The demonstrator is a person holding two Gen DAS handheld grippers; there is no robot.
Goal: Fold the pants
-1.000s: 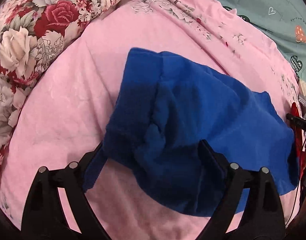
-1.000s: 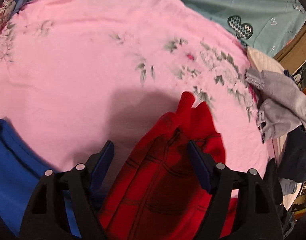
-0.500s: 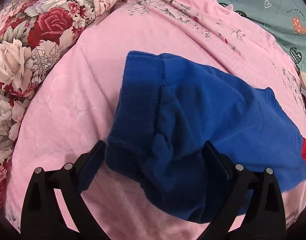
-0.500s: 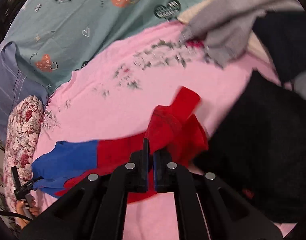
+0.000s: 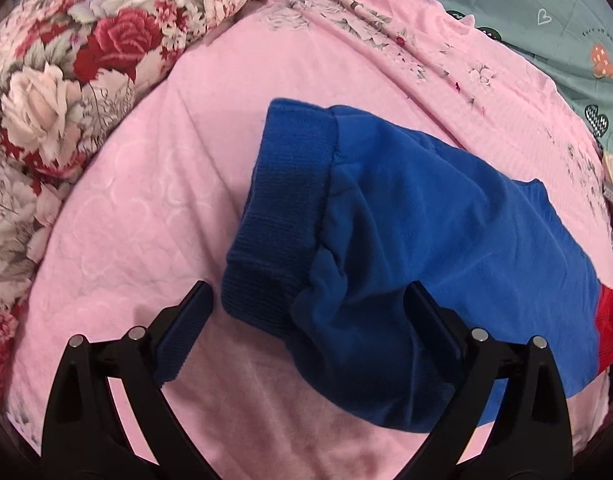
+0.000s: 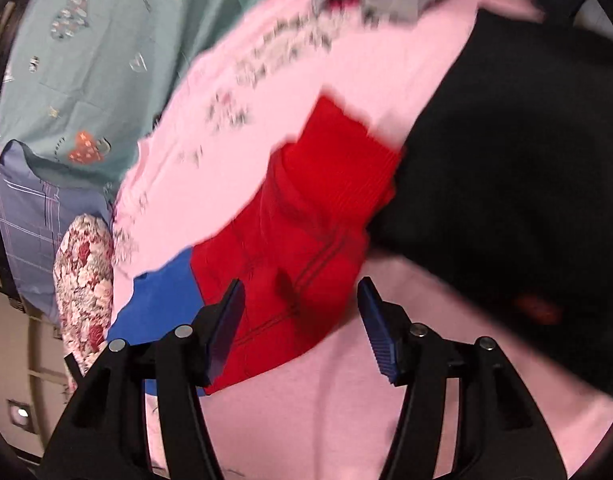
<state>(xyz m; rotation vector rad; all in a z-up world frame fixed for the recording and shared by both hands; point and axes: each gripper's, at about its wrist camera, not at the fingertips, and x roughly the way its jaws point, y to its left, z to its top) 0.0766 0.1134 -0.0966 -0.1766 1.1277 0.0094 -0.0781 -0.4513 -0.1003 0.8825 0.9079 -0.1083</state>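
The left tongs (image 5: 306, 320) gape wide at the bottom of the frame, the blue ribbed cuff (image 5: 282, 216) of the pants (image 5: 446, 248) lying between their tips on the pink bedspread (image 5: 146, 220). The right tongs (image 6: 298, 320) also stand wide, gripping nothing, over the pants' red half (image 6: 306, 232). A flowered quilt (image 5: 66, 80) fills the upper left; a black garment (image 6: 506, 160) lies at the right, touching the red cuff.
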